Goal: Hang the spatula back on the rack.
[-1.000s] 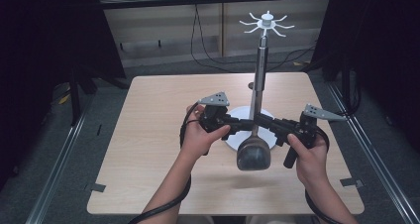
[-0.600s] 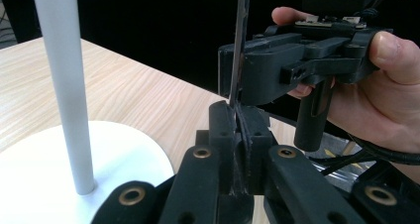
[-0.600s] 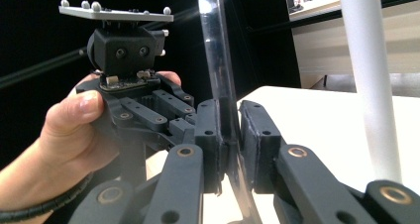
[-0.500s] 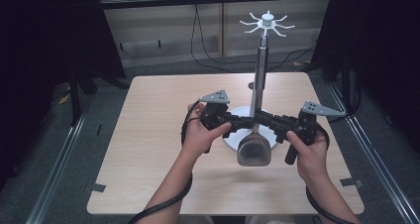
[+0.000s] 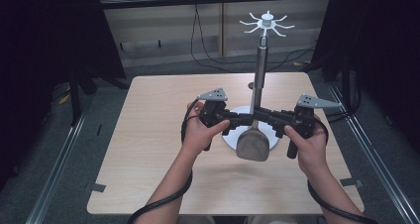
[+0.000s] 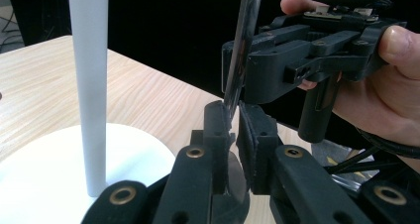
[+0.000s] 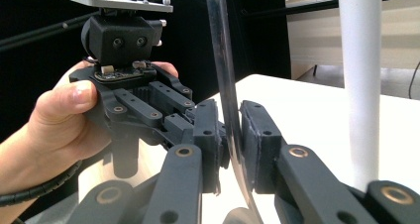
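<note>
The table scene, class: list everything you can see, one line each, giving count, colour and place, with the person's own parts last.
Table: one, light wood, centre of the high view.
Stand: one, white, round base and pole with hooked arms on top, mid-table.
Spatula: one, grey, hanging blade-down in front of the stand, its handle between both grippers.
Left gripper: one, black, shut on the spatula handle.
Right gripper: one, black, shut on the same handle.
Hands: two, each holding a gripper.

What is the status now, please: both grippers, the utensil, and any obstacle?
Left gripper, right gripper: both shut on the spatula, handle upright. White stand pole close beside.
</note>
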The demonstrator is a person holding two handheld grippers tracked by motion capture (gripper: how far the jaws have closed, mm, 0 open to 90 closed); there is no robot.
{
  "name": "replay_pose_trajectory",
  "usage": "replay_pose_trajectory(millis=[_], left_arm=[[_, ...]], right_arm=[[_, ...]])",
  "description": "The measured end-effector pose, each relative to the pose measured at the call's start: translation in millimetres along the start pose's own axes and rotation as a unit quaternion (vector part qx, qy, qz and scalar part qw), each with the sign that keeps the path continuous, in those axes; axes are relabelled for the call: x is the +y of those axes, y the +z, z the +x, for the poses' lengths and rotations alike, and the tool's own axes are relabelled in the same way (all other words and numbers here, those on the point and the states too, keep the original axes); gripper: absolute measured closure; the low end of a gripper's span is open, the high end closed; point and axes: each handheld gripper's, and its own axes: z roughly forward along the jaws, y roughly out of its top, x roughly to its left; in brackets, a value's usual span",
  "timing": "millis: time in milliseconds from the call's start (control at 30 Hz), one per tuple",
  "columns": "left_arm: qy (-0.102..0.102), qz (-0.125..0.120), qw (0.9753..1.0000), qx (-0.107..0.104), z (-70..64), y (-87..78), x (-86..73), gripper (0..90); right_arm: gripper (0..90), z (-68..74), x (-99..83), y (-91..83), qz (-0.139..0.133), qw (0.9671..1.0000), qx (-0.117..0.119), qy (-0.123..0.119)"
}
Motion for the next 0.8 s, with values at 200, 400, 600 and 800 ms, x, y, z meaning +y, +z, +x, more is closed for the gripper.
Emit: replay_pose_trajectory(millis=[200,400,600,800], left_arm=[[-0.005,-0.008,1.0000,-0.002,2.0,1.0,0.1,80.1],[-0.004,-0.008,1.0000,0.001,3.6,2.4,1.9,78.1],[-0.005,-0.005,1.0000,0.003,6.4,4.4,1.2,76.8],[-0.004,-0.002,1.0000,-0.001,6.2,5.1,-0.7,75.1]], right_arm=[[75.8,-2.5,4.7,1.7,0.011,0.9999,-0.007,-0.001],[77.5,-3.9,7.4,2.7,0.011,0.9999,-0.009,0.001],[75.7,-4.0,7.9,5.5,0.017,0.9998,-0.014,0.000],[74.1,-5.6,6.3,4.2,0.021,0.9996,-0.020,0.004]])
